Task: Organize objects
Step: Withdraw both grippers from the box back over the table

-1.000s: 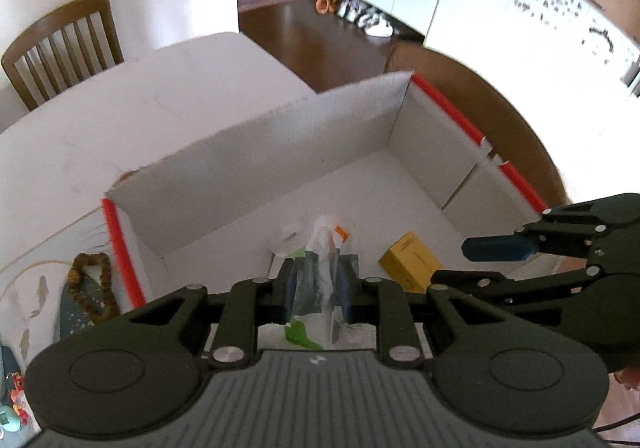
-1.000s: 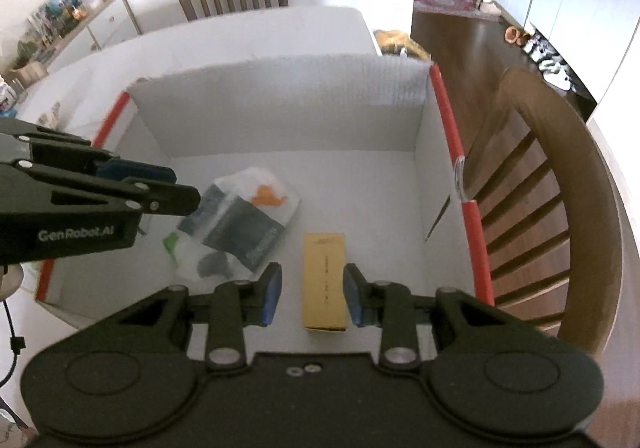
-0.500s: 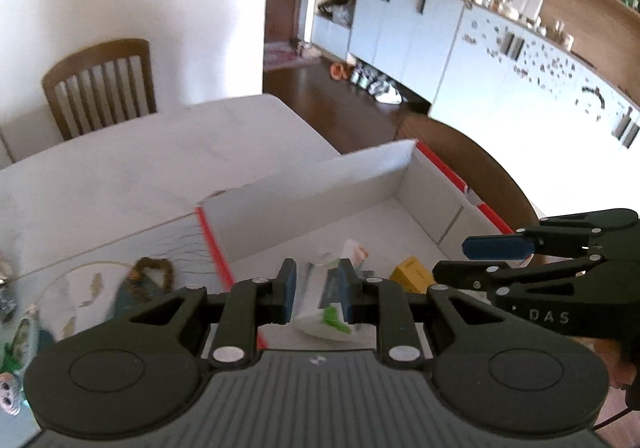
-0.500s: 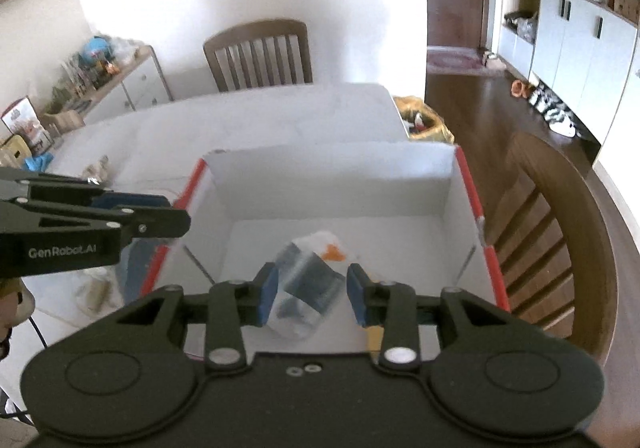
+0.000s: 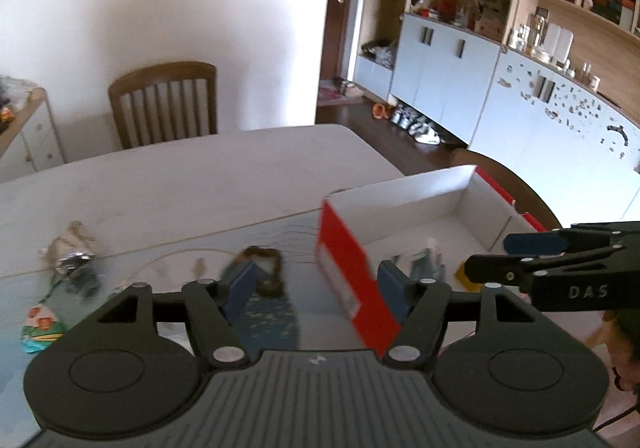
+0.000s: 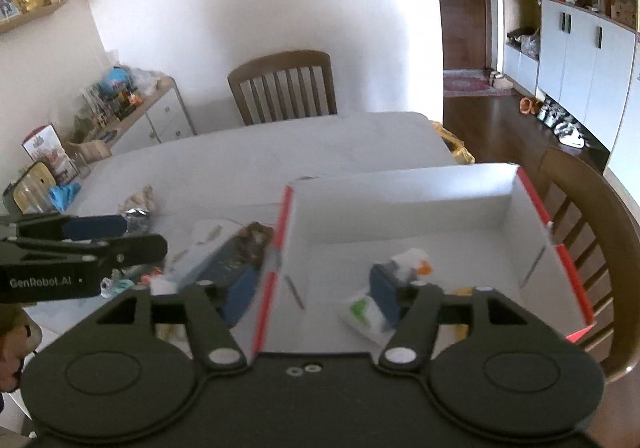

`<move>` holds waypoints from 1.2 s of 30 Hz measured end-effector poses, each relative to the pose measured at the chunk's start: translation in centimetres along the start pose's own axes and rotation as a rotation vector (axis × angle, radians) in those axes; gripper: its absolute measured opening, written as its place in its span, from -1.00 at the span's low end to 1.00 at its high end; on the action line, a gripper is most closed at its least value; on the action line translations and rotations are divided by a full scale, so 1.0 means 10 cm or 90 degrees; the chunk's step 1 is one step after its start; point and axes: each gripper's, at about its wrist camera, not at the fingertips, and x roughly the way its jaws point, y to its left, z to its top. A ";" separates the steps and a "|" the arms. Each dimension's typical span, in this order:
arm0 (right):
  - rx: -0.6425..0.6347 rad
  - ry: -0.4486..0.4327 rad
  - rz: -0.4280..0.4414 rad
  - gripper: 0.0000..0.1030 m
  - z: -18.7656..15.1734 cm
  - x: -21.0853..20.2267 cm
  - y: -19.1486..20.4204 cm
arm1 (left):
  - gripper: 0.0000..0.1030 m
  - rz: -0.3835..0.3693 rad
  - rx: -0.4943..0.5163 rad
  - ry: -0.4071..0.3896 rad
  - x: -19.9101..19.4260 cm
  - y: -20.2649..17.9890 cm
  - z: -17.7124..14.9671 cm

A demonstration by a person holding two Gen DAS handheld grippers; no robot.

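Observation:
A white cardboard box with red outer walls stands on the table. In it lie a clear plastic packet with green and orange print and a small yellow carton. My left gripper hovers above the box's left wall, jaws opening, nothing between the blue pads. My right gripper hangs over the box's near left part, jaws also opening and empty. Each gripper shows in the other's view: right gripper, left gripper.
Left of the box lie a brown bead string on a dark blue-green flat item, crumpled foil and paper, and a colourful packet. Wooden chairs stand at the far side and right.
Both grippers rose and drew back out of the box, the left one shifting left over its wall. The left let go of the packet, which now lies in the box. Both jaws widened.

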 end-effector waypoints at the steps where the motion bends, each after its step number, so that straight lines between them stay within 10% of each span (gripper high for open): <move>1: 0.000 -0.004 0.000 0.40 -0.01 0.00 0.07 | 0.38 0.004 -0.001 -0.005 -0.05 0.07 -0.04; 17: 0.007 -0.044 0.016 0.97 -0.19 -0.02 0.94 | 0.64 0.024 -0.046 -0.036 -0.60 0.94 -0.44; 24: -0.020 -0.020 0.078 0.98 -0.19 0.04 1.32 | 1.00 0.026 -0.070 -0.029 -0.70 1.31 -0.56; 36: -0.063 -0.025 0.067 0.98 -0.19 0.11 1.72 | 1.00 -0.001 -0.099 -0.038 -0.71 1.75 -0.72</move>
